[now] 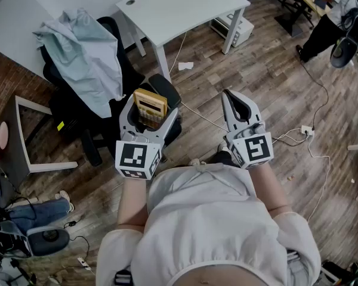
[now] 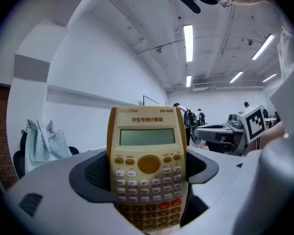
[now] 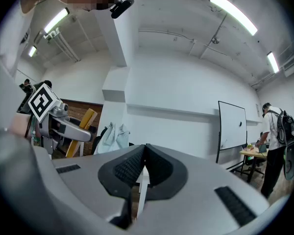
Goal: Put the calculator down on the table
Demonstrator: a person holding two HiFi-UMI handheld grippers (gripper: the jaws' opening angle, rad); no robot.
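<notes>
A yellow-cream calculator point(image 1: 150, 108) stands upright between the jaws of my left gripper point(image 1: 148, 115), which is shut on its sides. In the left gripper view the calculator point(image 2: 147, 165) faces the camera, keys and screen showing, and fills the gap between the jaws. My right gripper point(image 1: 241, 111) is held level beside it with its pads together and nothing between them; its own view shows the dark pads point(image 3: 144, 168) meeting. The calculator point(image 3: 81, 131) also shows at the left of the right gripper view. The white table point(image 1: 179, 8) stands ahead, across the wooden floor.
A black office chair point(image 1: 83, 109) draped with a pale blue cloth point(image 1: 86, 52) stands close on the left. A small side table point(image 1: 24, 139) is farther left. Cables and a power strip point(image 1: 307, 130) lie on the floor at right. A person point(image 1: 331, 16) stands far right.
</notes>
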